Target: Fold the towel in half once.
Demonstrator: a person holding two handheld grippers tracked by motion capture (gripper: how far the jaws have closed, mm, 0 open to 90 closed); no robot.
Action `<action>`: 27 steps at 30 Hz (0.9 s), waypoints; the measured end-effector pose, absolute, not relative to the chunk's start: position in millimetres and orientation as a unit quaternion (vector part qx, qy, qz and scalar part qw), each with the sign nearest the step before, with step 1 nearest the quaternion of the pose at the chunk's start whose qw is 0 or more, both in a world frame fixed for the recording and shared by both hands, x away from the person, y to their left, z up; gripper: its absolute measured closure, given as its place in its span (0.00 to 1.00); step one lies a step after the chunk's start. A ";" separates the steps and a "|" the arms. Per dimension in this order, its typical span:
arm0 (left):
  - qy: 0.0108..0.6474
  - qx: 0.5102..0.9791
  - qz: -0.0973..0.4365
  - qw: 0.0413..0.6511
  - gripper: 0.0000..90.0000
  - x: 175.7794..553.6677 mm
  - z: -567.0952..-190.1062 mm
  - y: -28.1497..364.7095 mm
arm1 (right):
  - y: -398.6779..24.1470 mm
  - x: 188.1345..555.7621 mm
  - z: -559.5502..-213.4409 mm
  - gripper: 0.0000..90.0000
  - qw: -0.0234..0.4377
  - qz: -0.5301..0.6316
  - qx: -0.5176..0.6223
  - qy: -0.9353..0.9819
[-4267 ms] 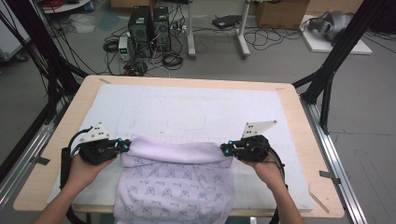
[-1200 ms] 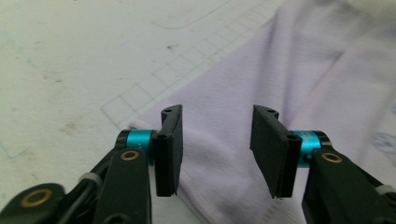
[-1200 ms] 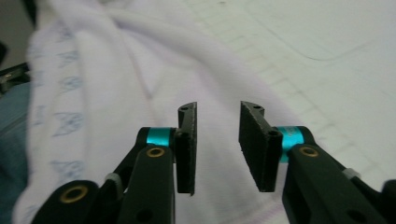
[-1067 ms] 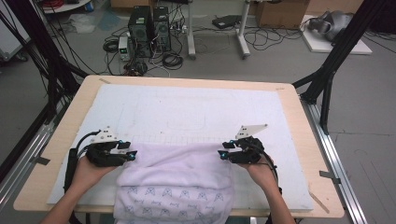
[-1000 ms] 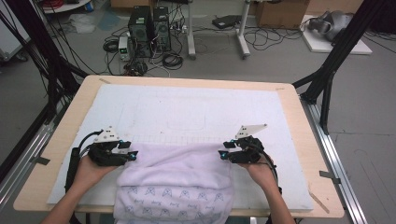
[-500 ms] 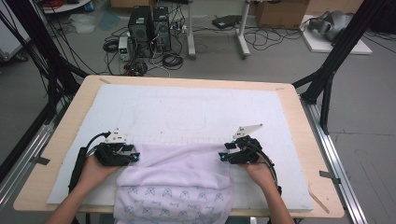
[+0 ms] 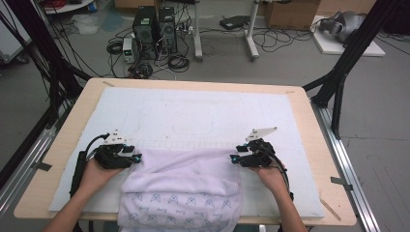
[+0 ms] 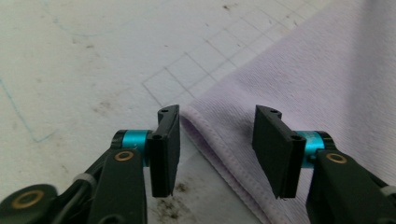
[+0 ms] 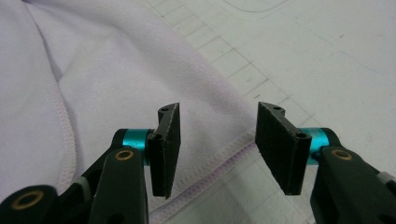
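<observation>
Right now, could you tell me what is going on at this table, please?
A person is folding a pale lilac fleece garment on a white gridded mat. Its plain upper part lies folded over a patterned part that hangs over the near table edge. The left gripper and the right gripper sit at the fold's two far corners. Both have open jaws that straddle the stitched hem without pressing on it; the left one's have just been opening.

Pale lilac folded fleece garment (image 7: 181, 186) lies on the white gridded mat (image 7: 203, 111), at the mat's near edge, centred, hanging over it toward the person. Mat lies on the light wooden table (image 7: 309, 125). Left gripper (image 7: 134, 158) sits at the garment's far-left corner, right gripper (image 7: 234, 159) at its far-right corner. Bare mat stretches behind the garment.
</observation>
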State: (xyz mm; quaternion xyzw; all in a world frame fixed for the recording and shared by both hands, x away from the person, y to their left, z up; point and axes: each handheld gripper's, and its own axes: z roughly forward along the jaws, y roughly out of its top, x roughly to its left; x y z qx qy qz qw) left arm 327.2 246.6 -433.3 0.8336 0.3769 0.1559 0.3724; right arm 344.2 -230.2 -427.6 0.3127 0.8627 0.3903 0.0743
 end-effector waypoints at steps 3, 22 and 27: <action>0.391 0.823 0.155 0.382 0.54 334.2 -431.3 248.4 | -228.1 350.1 -432.2 0.52 0.078 0.384 0.316 0.864; 0.373 0.835 0.169 0.368 0.96 350.0 -434.8 233.5 | -213.8 366.5 -436.8 0.94 0.061 0.369 0.265 0.889; 0.399 0.813 0.196 0.377 0.96 379.1 -416.1 234.1 | -215.3 389.2 -413.4 0.94 0.103 0.356 0.275 0.887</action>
